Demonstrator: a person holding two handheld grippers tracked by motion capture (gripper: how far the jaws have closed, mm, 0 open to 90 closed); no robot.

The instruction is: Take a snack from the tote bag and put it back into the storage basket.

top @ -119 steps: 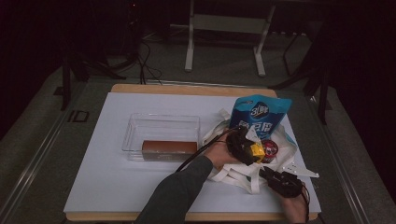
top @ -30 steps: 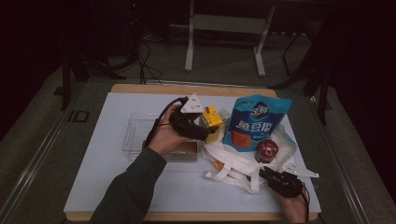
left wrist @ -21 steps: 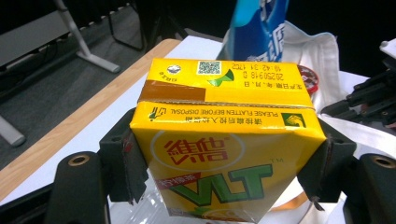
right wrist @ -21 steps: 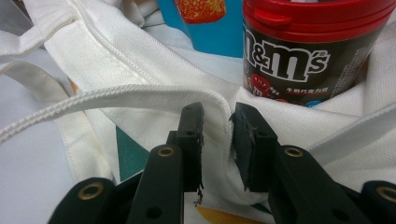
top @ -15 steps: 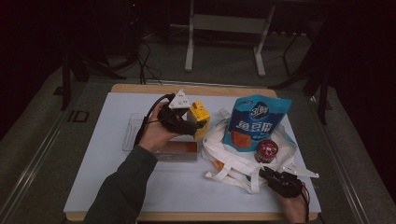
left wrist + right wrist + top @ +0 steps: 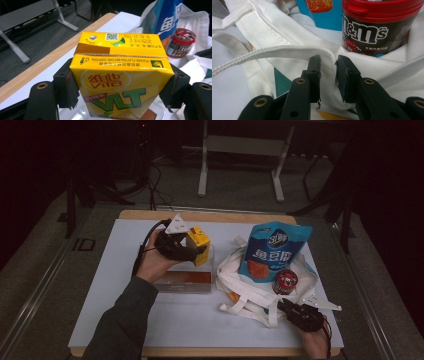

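The left gripper [image 6: 192,251] carries the yellow carton [image 6: 198,244] over the clear tray [image 6: 212,270]; the right gripper [image 6: 328,67] seemingly pinches the tote bag [image 6: 287,32]. Next: lower and release.

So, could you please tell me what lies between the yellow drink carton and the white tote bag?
Bare white table and the clear tray's edge, in the high view.

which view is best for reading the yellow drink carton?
Left gripper view: the yellow drink carton sits close up, label and top print legible, clamped by the left gripper. High view shows it small above the clear tray.
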